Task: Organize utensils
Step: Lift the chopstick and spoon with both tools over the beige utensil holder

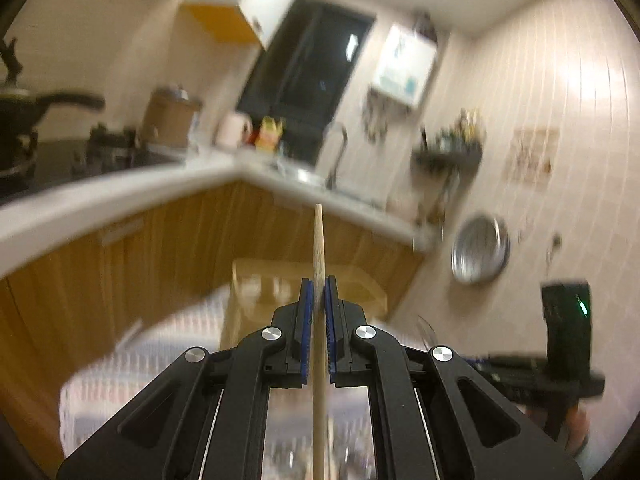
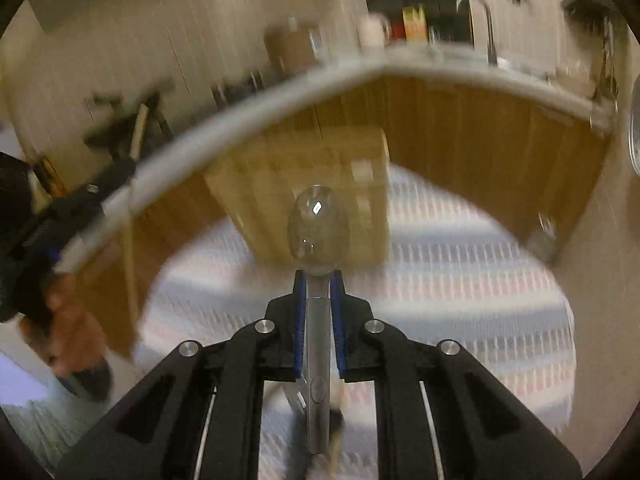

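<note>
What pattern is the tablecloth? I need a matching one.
Pale stripes, blue-grey and pinkish on white, on the tablecloth; right wrist view shows it best.

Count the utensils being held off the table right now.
2: a wooden chopstick clamped in the left gripper, a metal spoon clamped in the right gripper. Others may lie out of view.

Black gripper (image 1: 319, 292) linkages, blue ribbed pads (image 1: 306, 300), silver rivets, possibly steel rods.

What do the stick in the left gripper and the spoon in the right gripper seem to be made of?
Stick: probably wood or bamboo; pale tan, matte, no shine.
Spoon: likely polished steel; grey, with bright mirror-like glints on its bowl.
</note>
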Demonstrator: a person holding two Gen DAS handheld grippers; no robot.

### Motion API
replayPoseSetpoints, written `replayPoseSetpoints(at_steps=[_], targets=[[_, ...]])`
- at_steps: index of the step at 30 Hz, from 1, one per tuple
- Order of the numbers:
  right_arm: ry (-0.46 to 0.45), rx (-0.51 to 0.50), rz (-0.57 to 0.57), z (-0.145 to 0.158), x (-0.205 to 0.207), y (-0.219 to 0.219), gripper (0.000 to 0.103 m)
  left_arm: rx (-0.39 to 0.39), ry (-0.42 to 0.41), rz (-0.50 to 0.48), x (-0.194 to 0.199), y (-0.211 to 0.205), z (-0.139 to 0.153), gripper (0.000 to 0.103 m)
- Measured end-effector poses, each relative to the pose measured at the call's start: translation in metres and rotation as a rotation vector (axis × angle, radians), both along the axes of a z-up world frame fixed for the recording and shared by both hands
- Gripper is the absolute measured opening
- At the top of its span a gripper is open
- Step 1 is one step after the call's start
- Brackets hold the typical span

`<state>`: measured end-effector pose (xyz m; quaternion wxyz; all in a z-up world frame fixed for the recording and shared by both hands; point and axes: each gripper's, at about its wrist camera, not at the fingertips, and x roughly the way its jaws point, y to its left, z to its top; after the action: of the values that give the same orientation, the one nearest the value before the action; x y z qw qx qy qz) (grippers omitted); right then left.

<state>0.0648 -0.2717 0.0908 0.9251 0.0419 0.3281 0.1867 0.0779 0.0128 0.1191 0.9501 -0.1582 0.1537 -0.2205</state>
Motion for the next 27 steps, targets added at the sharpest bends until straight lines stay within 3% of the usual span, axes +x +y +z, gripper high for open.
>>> replayPoseSetpoints(at_steps=[4, 9, 12, 17, 27], targets=[[-0.198, 0.077, -0.034, 0.034, 0.013, 0.003, 0.01, -0.042, -0.107, 0.123, 0.021, -0.003, 0.024, 0.004], [-0.447, 0.049, -0.127, 0.065, 0.028, 0.012, 0.01, -0.088, -0.17, 0.262, 0.057, -0.003, 0.031, 0.004], [-0.509, 0.058, -0.171, 0.066, 0.052, 0.014, 0.01, -0.095, -0.21, 0.316, 0.071, -0.006, 0.031, 0.004], [-0.568, 0.017, -0.231, 0.045, 0.09, 0.022, 0.01, -0.08, -0.238, 0.386, 0.085, -0.013, 0.011, 0.004], [-0.514, -0.012, -0.221, -0.008, 0.121, 0.022, 0.01, 0.062, -0.24, 0.397, 0.092, -0.046, -0.033, 0.004]])
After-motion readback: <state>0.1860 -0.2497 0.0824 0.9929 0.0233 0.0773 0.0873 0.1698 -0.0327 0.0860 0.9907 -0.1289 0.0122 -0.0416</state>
